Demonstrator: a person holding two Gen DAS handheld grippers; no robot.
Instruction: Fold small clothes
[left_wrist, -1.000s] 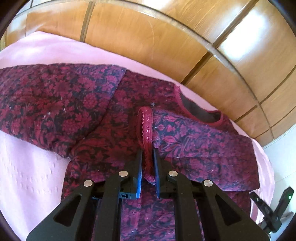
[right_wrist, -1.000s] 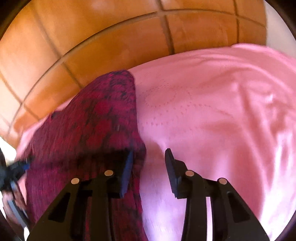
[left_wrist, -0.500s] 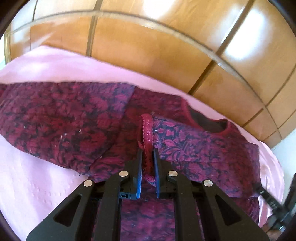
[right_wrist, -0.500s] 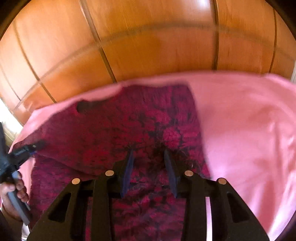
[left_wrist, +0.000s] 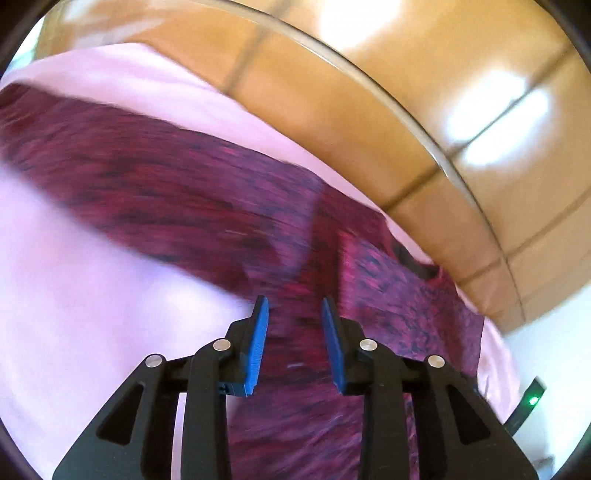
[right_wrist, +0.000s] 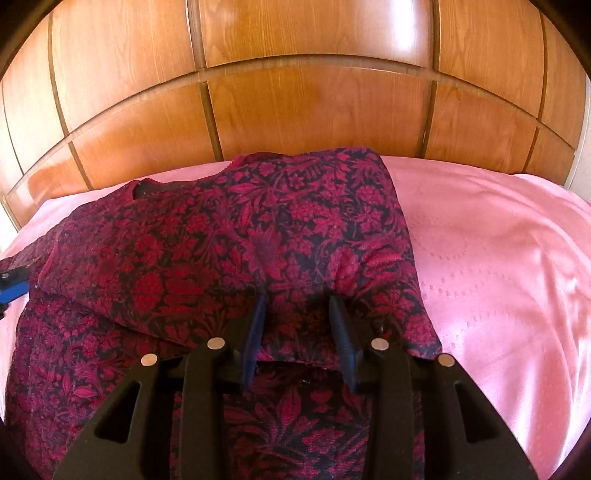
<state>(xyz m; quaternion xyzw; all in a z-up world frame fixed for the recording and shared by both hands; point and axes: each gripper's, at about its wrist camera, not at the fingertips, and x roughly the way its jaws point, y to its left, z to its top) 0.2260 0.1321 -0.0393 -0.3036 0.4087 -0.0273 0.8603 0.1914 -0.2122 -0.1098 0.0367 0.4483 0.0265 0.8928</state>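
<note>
Tilting down over garment (right_wrist: 229, 229) | left gripper (left_wrist: 295, 332) jaws opening, empty | right gripper (right_wrist: 297, 317) jaws apart

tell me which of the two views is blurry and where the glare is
Left wrist view: motion-smeared, the floral garment streaked, white glare patches on the wooden headboard. Right wrist view: sharp, the garment's pattern crisp, soft sheen on the headboard's top and the pink sheet; fisheye bends the panel lines in both.

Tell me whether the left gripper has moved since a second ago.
Yes. The left gripper let go of the sleeve cuff, jaws opening, and swung left: the wooden headboard shifted rightward in view.
</note>
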